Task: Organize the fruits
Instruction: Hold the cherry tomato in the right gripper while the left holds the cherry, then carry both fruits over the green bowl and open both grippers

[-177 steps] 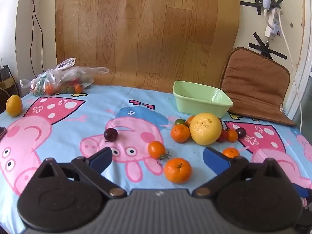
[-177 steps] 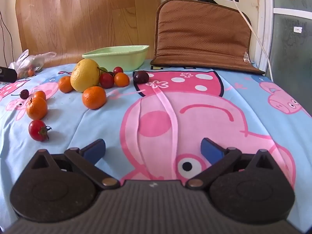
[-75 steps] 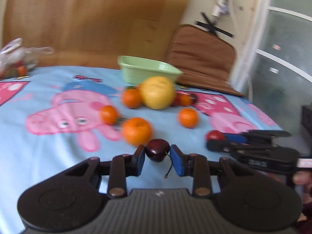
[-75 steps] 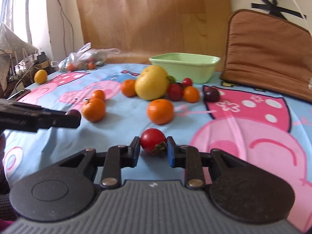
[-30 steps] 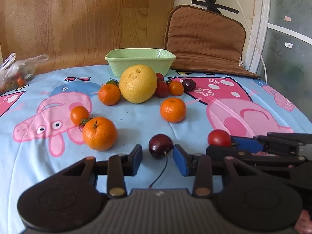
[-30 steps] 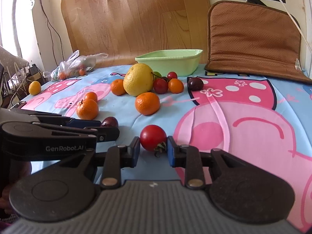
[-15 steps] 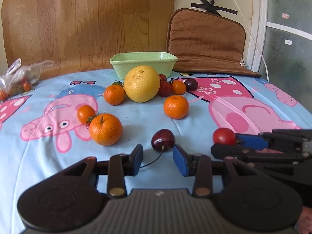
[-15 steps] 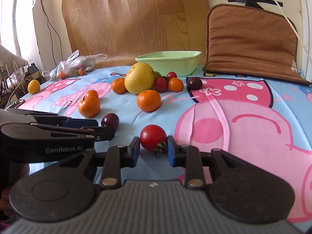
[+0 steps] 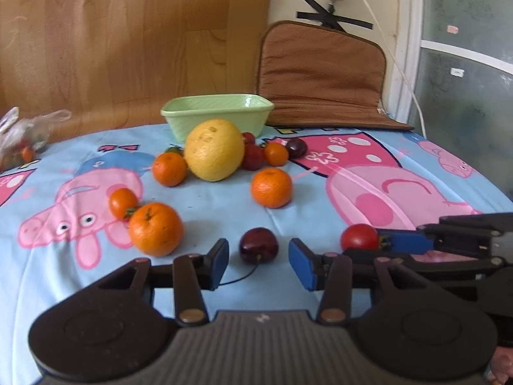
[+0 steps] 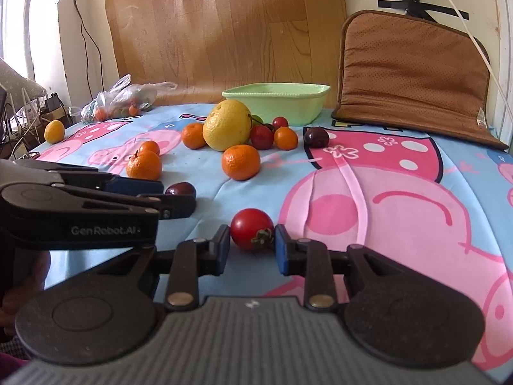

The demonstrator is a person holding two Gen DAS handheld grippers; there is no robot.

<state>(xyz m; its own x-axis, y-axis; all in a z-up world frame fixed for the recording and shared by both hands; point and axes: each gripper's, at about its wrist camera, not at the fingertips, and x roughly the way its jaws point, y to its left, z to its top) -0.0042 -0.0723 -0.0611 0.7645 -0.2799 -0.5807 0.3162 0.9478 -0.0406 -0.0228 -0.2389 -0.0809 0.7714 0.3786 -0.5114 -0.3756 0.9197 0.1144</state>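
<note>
My left gripper point(image 9: 258, 258) is open, with a dark cherry point(image 9: 258, 245) lying on the cloth between its blue pads, untouched. My right gripper point(image 10: 252, 245) has a red tomato point(image 10: 252, 228) between its pads, with a small gap showing at each side; the tomato rests on the cloth. That tomato also shows in the left wrist view point(image 9: 359, 236), and the cherry in the right wrist view point(image 10: 180, 189). Further back lie a big yellow citrus point(image 9: 214, 149), several oranges point(image 9: 155, 228) and small tomatoes, and a green bowl point(image 9: 217, 114).
A brown cushion point(image 9: 323, 77) leans on the wall at the back right. A plastic bag of fruit point(image 10: 123, 99) and a small yellow fruit point(image 10: 54, 132) lie at the far left. A wooden panel stands behind the bowl. The table edge drops off on the right.
My left gripper set the cherry down, opened, and has drawn back a little. The right gripper's pads have loosened slightly around the tomato on the cloth.
</note>
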